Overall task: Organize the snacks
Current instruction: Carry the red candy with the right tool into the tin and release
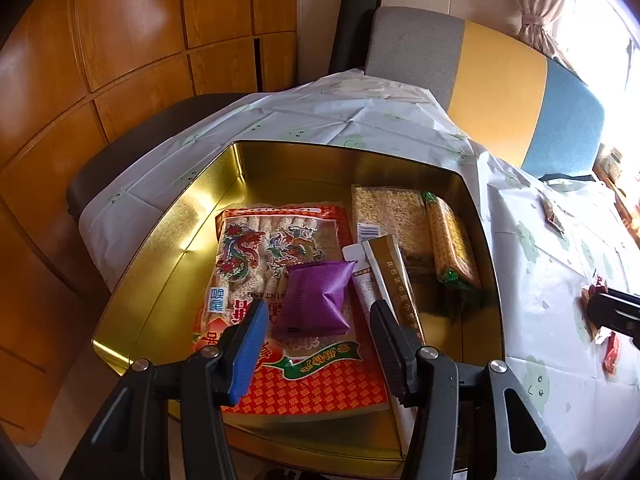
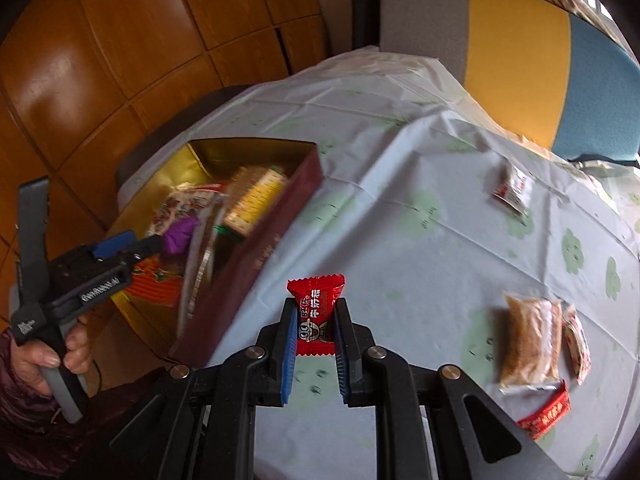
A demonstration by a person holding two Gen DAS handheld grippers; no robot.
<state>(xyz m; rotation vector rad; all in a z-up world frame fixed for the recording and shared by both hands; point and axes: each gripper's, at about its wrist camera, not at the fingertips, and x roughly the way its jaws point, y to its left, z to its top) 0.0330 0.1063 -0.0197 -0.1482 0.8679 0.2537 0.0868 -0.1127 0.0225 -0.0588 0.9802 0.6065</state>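
Glossy gold metal tin (image 1: 168,248), shiny plastic snack wrappers (image 1: 316,300), seemingly thin plastic tablecloth (image 2: 400,208).

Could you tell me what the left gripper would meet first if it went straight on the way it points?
Probably the purple packet, lying between the open left gripper's fingers inside the gold tin; depth is unclear.

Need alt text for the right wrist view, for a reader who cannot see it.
The right gripper is shut on a small red candy packet above the pale tablecloth. To the left stands an open gold tin already holding snacks, with the left gripper at it; more snack packets lie on the cloth to the right.
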